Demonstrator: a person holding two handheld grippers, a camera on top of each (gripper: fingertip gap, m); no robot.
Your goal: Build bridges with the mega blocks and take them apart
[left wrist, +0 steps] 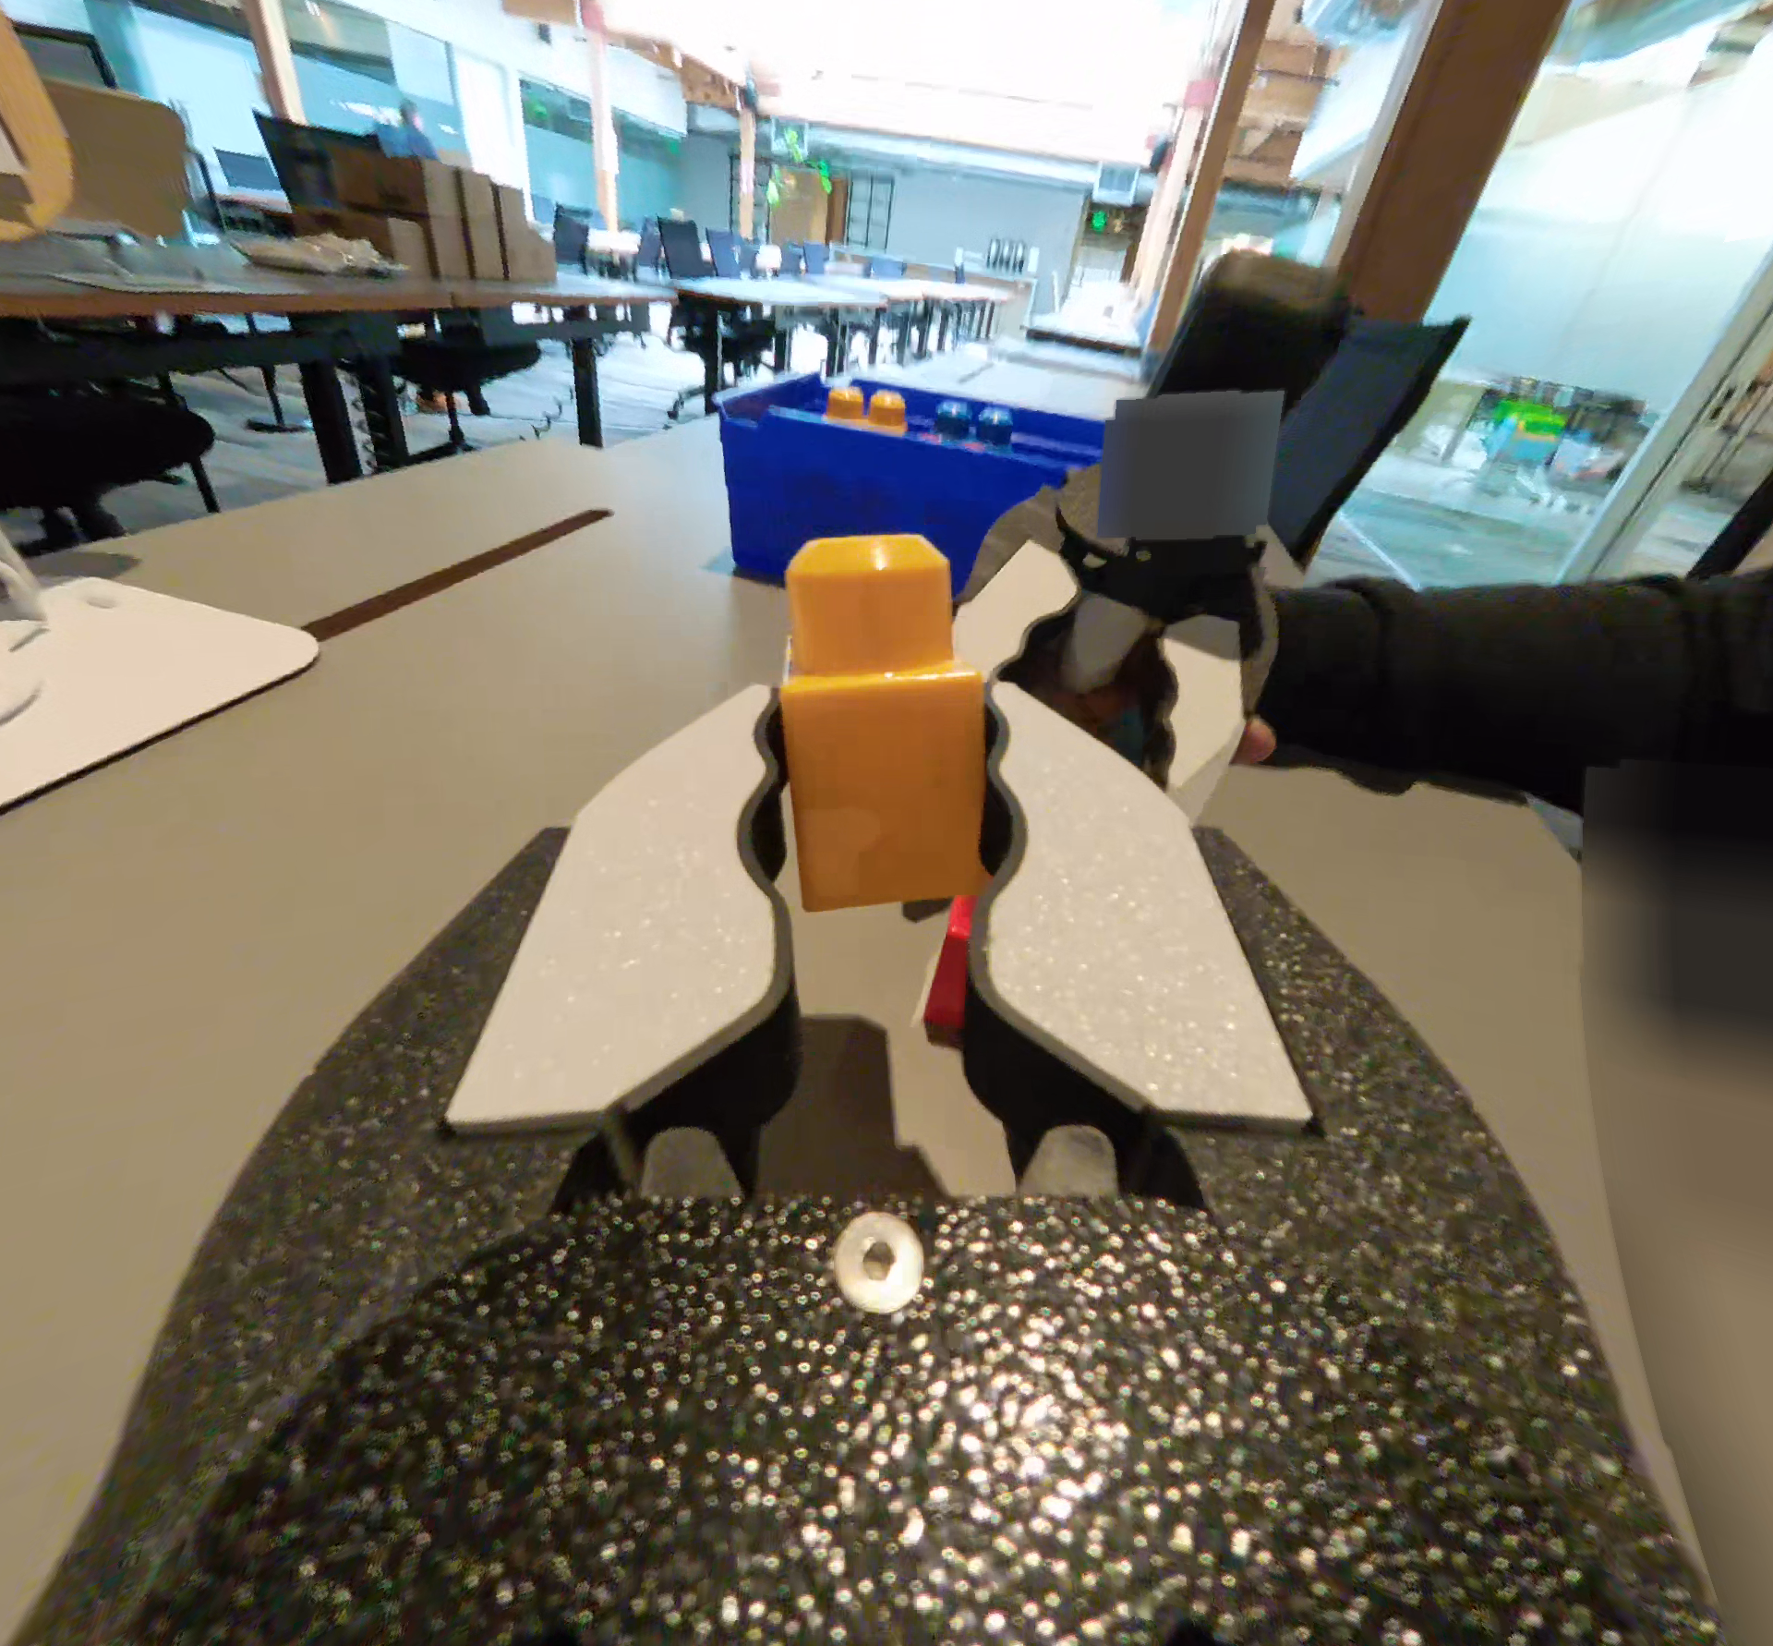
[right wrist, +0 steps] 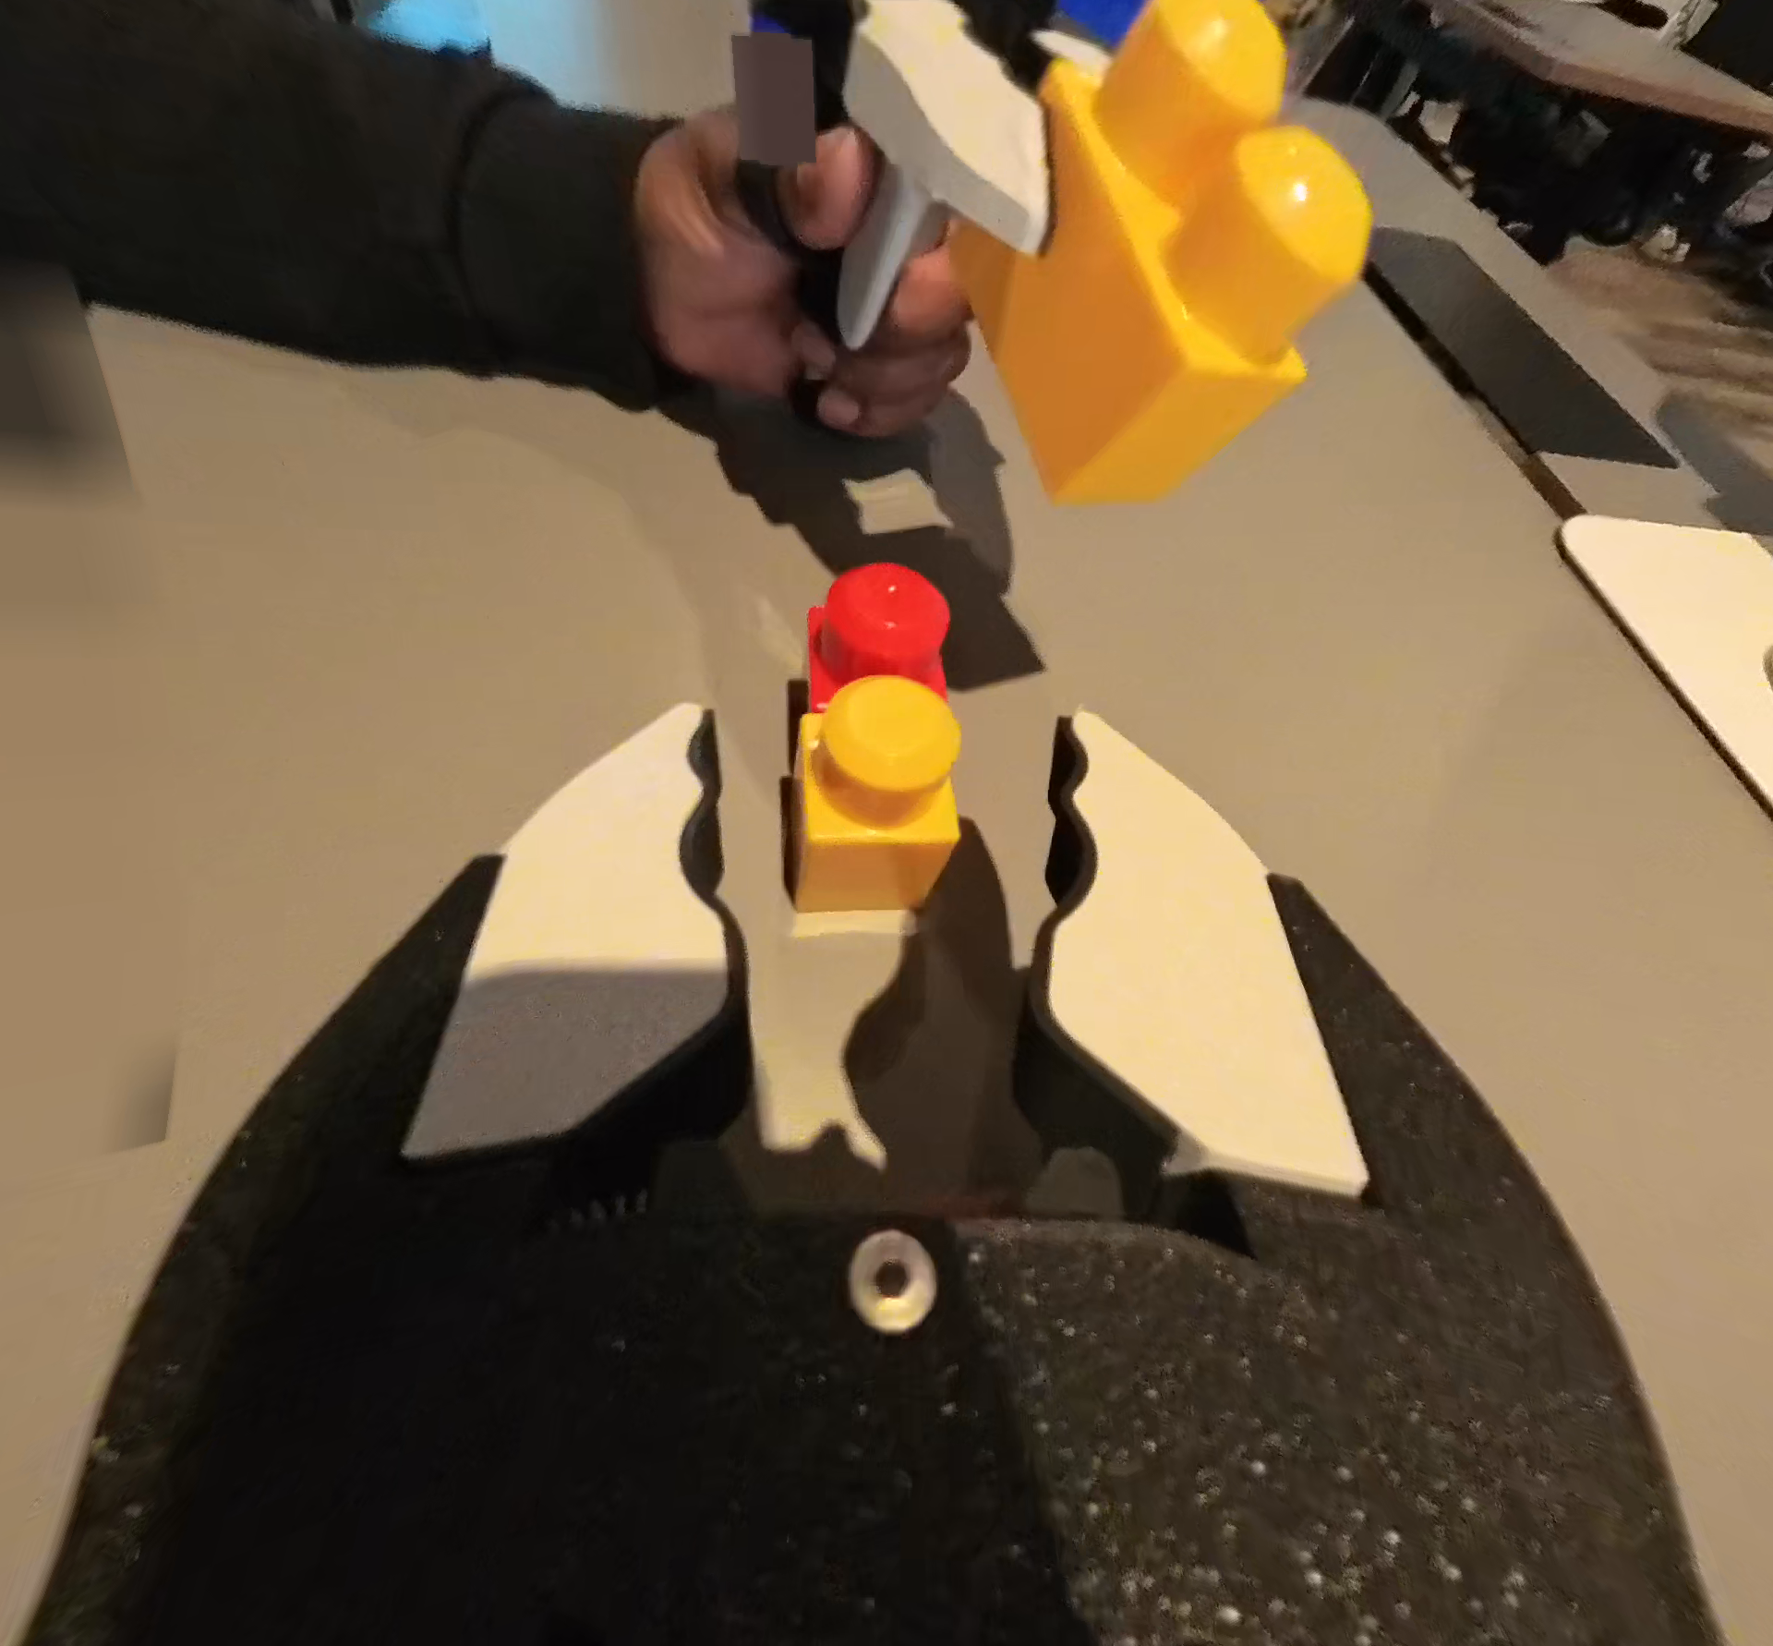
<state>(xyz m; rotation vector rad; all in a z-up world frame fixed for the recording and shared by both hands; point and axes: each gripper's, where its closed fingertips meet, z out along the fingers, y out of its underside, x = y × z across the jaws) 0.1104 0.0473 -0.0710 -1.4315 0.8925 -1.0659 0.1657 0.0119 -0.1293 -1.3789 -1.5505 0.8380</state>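
Note:
My left gripper (left wrist: 883, 707) is shut on a yellow two-stud block (left wrist: 878, 736) and holds it above the grey table (left wrist: 384, 832). The right wrist view shows this block (right wrist: 1151, 256) tilted in the air in the left gripper (right wrist: 959, 132). My right gripper (right wrist: 883, 722) is open, low over the table, with its fingers on either side of a small yellow one-stud block (right wrist: 878, 832) without touching it. A small red one-stud block (right wrist: 878, 631) stands right behind it. A corner of the red block (left wrist: 950, 976) shows under my left gripper. The right gripper (left wrist: 1103, 640) also shows in the left wrist view.
A blue bin (left wrist: 844, 496) holding yellow and blue blocks stands at the table's far edge. A white mat (left wrist: 144, 688) lies at the left of the table; it also shows in the right wrist view (right wrist: 1689, 602). Hands in dark sleeves hold both grippers. The tips of one gripper are about 9 cm away from the tips of the other.

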